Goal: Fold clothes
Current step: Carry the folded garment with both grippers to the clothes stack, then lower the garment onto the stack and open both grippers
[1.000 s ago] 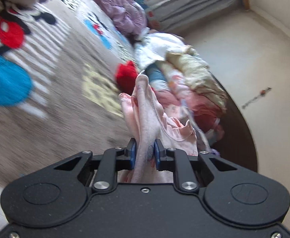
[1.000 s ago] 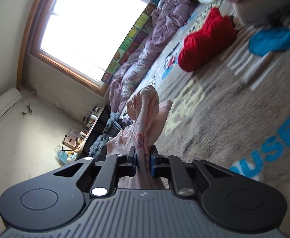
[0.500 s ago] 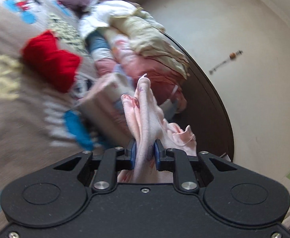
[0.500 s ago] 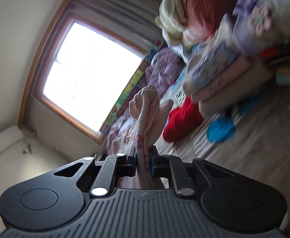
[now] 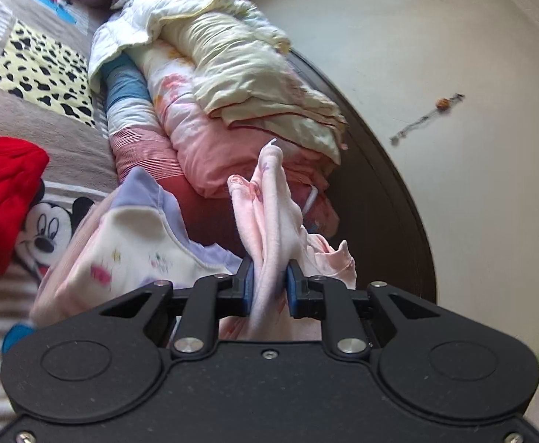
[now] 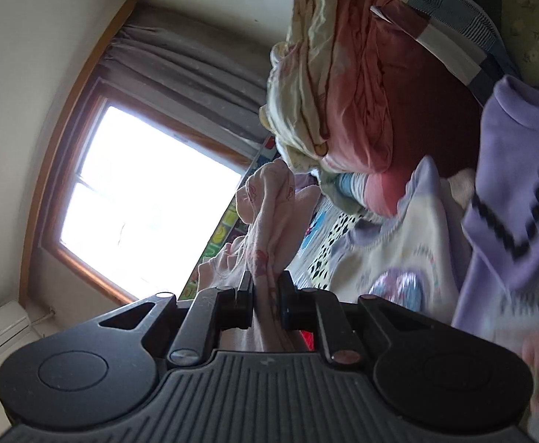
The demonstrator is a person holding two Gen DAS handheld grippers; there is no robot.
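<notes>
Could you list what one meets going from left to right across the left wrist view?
Red knit garment → Mickey Mouse print → cream and lilac top → pink garment in the left gripper → dark headboard → wall.

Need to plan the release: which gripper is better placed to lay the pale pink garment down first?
Neither clearly: left gripper and right gripper both clamp the pale pink cotton garment, bunched. Left, perhaps: it faces the folded white-and-lilac top.

Cartoon-print bed [image 5: 66, 144], bedding pile [image 5: 232, 85], red sweater [image 5: 0, 192]

Pale pink garment [image 5: 269, 214]; red sweater [image 5: 0, 192]; lilac top [image 6: 520, 170].
</notes>
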